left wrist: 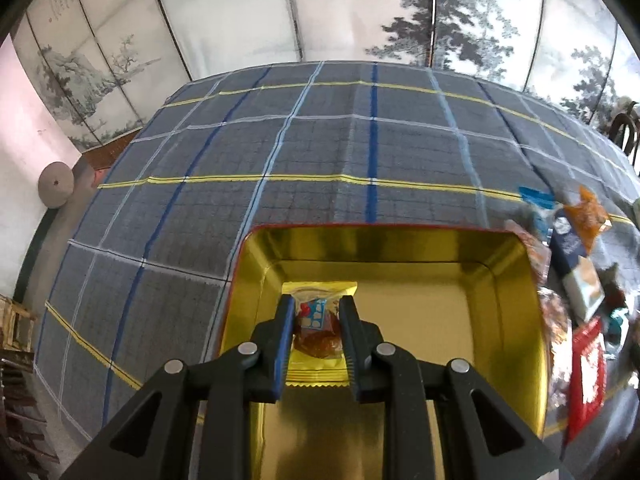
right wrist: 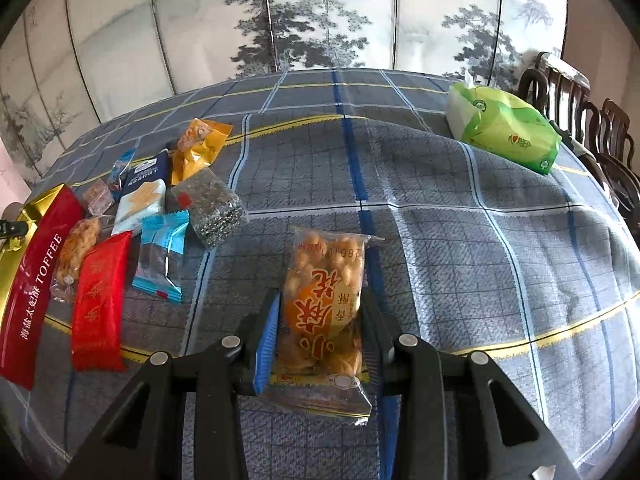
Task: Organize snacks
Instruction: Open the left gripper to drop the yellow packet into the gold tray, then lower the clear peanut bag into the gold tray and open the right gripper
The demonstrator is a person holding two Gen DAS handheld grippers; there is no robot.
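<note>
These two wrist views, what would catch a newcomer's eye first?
First the shiny gold tin, open on the plaid cloth, with the left tongs shut on a small yellow-edged snack above it. Next the right tongs gripping a clear peanut pack over the cloth. Then the bright snack pile at left in the right view, beside the tin's red TOFFEE side, and the green tissue pack far right.

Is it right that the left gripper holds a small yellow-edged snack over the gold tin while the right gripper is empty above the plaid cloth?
Not quite. The right gripper is not empty: the right wrist view shows it shut on a clear packet of peanut snacks. The rest stands: the left gripper holds the small yellow-edged snack over the gold tin.
</note>
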